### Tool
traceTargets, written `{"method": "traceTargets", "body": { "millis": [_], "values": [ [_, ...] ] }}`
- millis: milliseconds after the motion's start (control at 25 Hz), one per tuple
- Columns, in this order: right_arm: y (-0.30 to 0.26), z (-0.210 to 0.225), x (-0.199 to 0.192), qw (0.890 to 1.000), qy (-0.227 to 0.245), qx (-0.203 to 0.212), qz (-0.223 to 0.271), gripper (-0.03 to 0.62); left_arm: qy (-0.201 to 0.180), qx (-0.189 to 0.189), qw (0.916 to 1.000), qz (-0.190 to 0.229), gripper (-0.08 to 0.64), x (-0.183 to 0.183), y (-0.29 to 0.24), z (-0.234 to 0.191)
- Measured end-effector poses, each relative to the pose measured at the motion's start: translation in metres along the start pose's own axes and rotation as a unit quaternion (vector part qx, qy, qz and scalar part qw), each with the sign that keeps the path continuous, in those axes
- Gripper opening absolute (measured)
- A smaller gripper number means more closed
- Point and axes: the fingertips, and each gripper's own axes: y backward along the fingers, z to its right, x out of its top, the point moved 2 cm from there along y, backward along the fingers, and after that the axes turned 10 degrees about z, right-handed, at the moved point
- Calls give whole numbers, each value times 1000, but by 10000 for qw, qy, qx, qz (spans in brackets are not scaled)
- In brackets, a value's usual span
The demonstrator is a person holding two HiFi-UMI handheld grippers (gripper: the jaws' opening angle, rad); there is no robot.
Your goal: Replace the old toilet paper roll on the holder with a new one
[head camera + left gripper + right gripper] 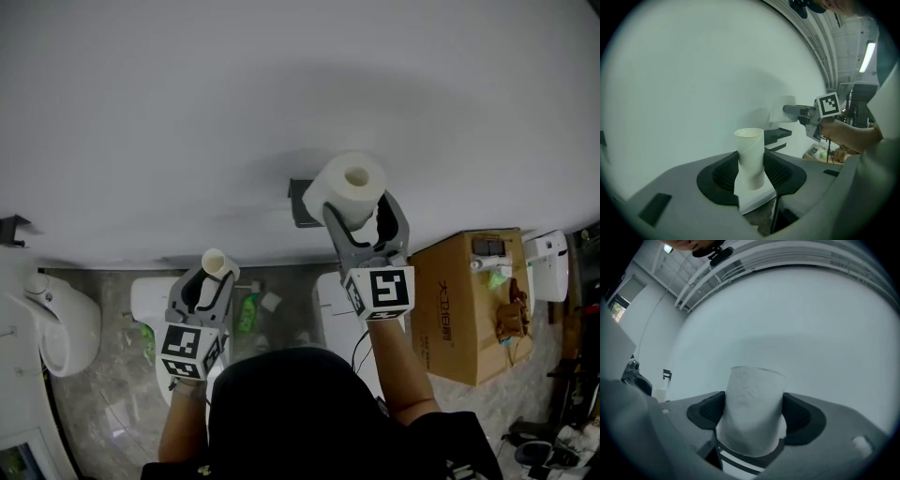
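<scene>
Plain white wall [281,84] across the far side, grey marbled floor [103,384] below, white ceramic fixture [66,323] at left, green bottle [248,311] on the floor, cardboard box [464,319] at right (small oddments on top), white appliance [548,265] just right of it.

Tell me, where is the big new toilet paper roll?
The new roll sits right of center in the head view, clamped in the right gripper, just right of the dark wall holder.
</scene>
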Motion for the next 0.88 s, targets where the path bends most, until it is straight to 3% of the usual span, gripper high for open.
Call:
{"method": "traceTargets", "body": {
  "millis": [200,880],
  "values": [
    [-23,-5,-6,9994,353,8,-2,379,72,140,9998,-80,183,-8,8,-3],
    [-33,-14,-55,9980,566,-203,-212,380,177,440,9986,-241,183,-20,26,-9]
  ]
}}
